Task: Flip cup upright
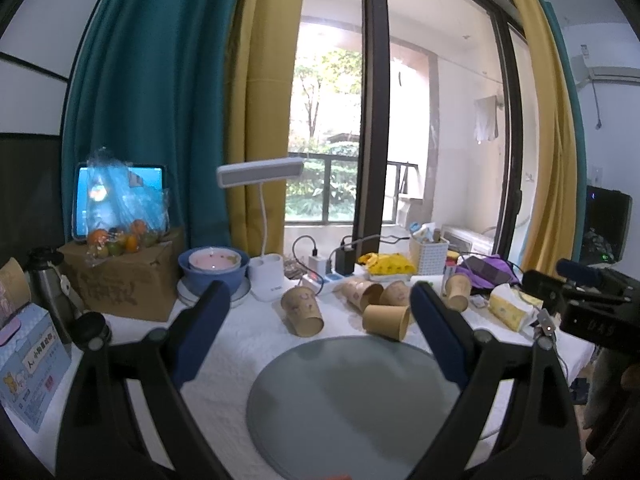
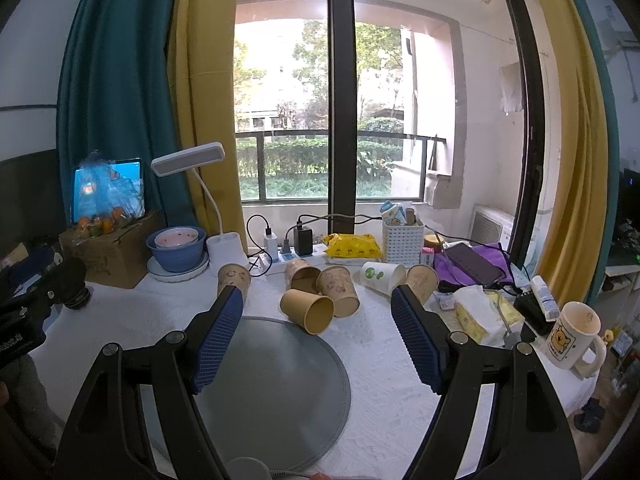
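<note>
Several brown paper cups lie on their sides on the white tablecloth beyond a round grey mat (image 1: 348,396) (image 2: 276,384). The nearest plain brown cup (image 1: 387,321) (image 2: 307,311) lies at the mat's far edge, mouth toward me. A printed cup (image 1: 302,311) (image 2: 233,278) lies further left. Two more printed cups (image 2: 338,290) lie behind, and a white cup (image 2: 382,276) lies to their right. My left gripper (image 1: 320,300) is open and empty above the mat. My right gripper (image 2: 318,300) is open and empty, also short of the cups.
A blue bowl (image 2: 176,250), white desk lamp (image 2: 224,248), power strip (image 2: 292,256), white basket (image 2: 402,240), phone on purple cloth (image 2: 472,266), tissue pack (image 2: 484,314) and bear mug (image 2: 572,338) crowd the table's back and right. A cardboard box (image 1: 124,280) stands left.
</note>
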A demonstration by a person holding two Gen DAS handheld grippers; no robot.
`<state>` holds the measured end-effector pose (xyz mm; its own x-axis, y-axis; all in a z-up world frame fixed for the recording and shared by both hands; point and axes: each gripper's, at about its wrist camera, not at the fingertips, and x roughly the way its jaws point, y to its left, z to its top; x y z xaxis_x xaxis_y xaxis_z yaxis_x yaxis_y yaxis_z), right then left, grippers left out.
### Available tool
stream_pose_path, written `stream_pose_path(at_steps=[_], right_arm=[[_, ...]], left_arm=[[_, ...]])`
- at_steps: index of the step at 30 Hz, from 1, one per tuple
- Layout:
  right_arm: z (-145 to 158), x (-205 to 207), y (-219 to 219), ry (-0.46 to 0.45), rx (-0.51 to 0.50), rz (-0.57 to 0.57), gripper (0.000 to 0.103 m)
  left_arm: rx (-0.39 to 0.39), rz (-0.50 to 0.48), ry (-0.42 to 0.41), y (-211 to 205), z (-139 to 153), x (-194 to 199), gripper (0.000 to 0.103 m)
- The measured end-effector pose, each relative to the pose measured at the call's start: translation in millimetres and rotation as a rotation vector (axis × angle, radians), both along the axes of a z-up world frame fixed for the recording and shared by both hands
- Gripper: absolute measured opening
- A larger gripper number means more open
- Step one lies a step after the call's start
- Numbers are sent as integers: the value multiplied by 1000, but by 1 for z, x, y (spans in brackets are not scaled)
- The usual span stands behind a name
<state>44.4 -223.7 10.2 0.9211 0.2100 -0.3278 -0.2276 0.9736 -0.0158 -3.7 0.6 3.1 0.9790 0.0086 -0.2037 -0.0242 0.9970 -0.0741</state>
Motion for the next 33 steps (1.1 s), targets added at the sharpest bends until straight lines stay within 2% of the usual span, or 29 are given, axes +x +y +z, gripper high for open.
stream_pose_path(at_steps=[33], right_arm=[[-2, 2, -1, 6, 0, 3, 80]], left_arm=[[-16, -6, -2, -5, -4, -2, 92]])
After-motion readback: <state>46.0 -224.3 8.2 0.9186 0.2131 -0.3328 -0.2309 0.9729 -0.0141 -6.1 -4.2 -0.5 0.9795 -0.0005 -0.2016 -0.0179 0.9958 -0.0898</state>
